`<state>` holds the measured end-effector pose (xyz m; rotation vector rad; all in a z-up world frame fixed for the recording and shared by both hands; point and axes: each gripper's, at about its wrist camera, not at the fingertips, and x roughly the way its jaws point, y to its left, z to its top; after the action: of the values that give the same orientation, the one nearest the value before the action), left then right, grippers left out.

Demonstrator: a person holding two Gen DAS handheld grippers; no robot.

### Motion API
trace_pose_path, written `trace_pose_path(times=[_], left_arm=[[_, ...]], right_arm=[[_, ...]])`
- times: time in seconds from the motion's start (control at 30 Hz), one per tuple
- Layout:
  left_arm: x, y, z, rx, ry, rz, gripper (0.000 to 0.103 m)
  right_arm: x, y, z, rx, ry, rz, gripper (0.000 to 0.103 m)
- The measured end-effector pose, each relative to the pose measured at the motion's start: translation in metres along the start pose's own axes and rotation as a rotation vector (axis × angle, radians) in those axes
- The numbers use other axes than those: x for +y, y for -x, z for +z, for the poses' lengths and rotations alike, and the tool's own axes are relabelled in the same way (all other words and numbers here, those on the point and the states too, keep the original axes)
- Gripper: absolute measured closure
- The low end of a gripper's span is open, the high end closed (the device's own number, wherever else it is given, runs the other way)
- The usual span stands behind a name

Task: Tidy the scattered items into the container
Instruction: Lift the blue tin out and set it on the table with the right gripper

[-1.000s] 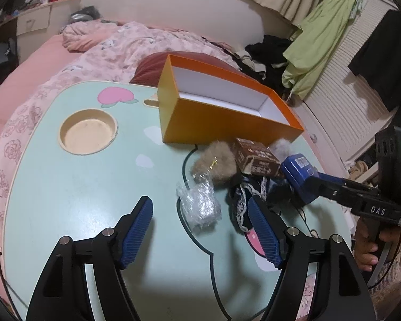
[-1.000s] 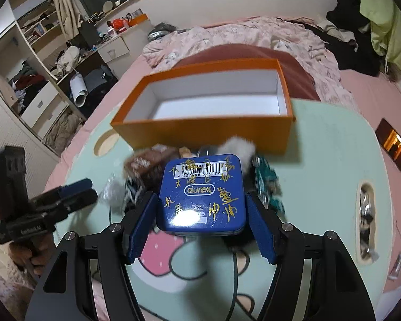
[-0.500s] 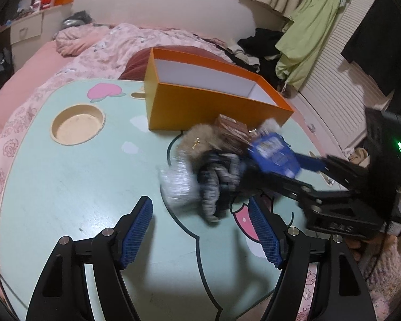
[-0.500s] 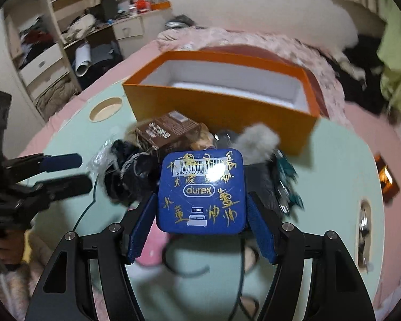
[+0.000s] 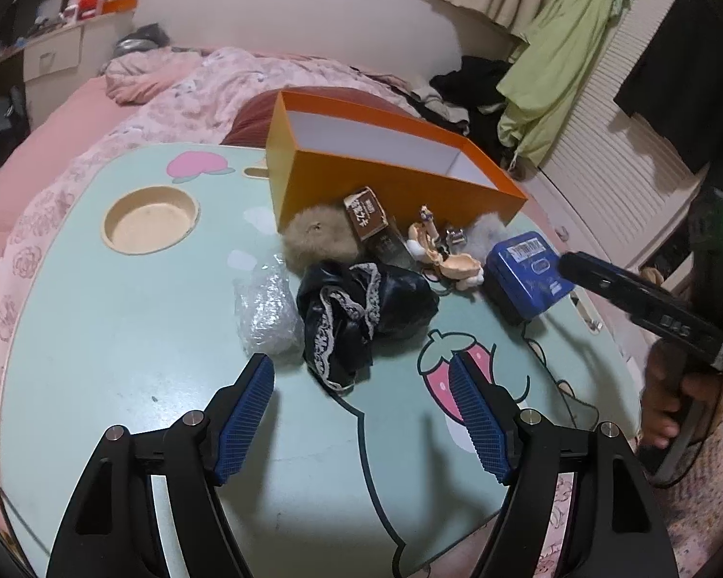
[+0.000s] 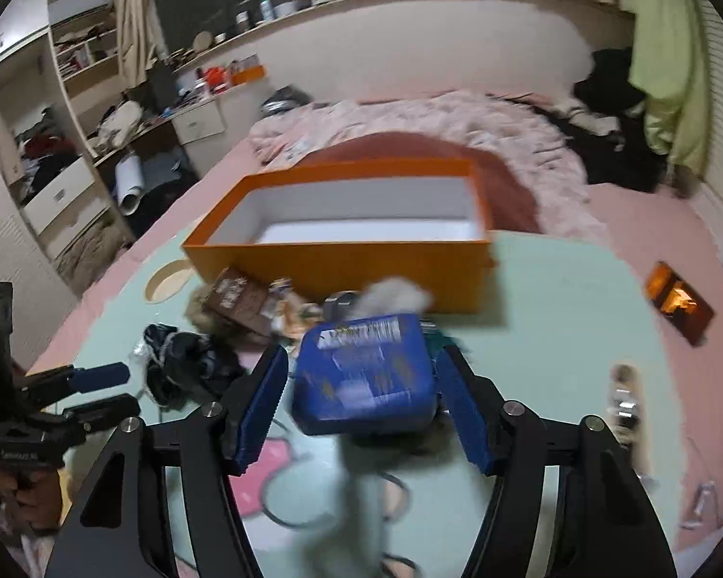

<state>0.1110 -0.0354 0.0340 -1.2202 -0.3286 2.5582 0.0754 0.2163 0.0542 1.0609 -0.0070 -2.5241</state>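
While the right gripper (image 6: 361, 404) closes on the blue tin (image 6: 366, 375), just short of the orange box (image 6: 342, 260), the next move looks like lifting it over the near wall. The left gripper (image 5: 361, 414) hovers open and empty before the black lace cloth (image 5: 361, 308). A mint cartoon table (image 5: 120, 337) sits on a pink bed, clutter behind.
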Motion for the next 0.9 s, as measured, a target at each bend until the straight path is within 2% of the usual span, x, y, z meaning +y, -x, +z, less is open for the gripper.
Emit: trace_pose_path(times=[0.17, 0.33, 0.53, 0.57, 0.63, 0.7, 0.8, 0.9], left_arm=[[-0.003, -0.007, -0.002, 0.034, 0.0, -0.011, 0.027], [-0.007, -0.012, -0.006, 0.06, -0.028, 0.01, 0.026], [-0.012, -0.015, -0.009, 0.075, -0.049, 0.003, 0.026], [-0.014, -0.014, -0.01, 0.073, -0.055, 0.004, 0.026], [-0.015, -0.012, -0.01, 0.064, -0.062, 0.007, 0.026], [-0.013, -0.009, -0.01, 0.051, -0.056, 0.001, 0.026], [-0.011, -0.01, -0.01, 0.055, -0.044, 0.003, 0.026], [-0.011, -0.013, -0.01, 0.07, -0.047, 0.013, 0.026]], right_arm=[[0.009, 0.018, -0.009, 0.027, 0.053, 0.03, 0.038], [0.022, 0.004, -0.022, 0.045, 0.081, -0.009, 0.038], [0.017, 0.0, -0.029, -0.06, 0.045, -0.16, 0.038], [0.013, -0.005, -0.028, -0.052, 0.024, -0.147, 0.038], [0.01, -0.014, -0.025, 0.005, -0.011, -0.053, 0.037], [0.02, -0.01, -0.027, 0.005, 0.028, 0.028, 0.037], [0.036, 0.001, -0.033, -0.024, 0.128, 0.035, 0.037], [0.036, 0.003, -0.039, -0.002, 0.131, 0.006, 0.037]])
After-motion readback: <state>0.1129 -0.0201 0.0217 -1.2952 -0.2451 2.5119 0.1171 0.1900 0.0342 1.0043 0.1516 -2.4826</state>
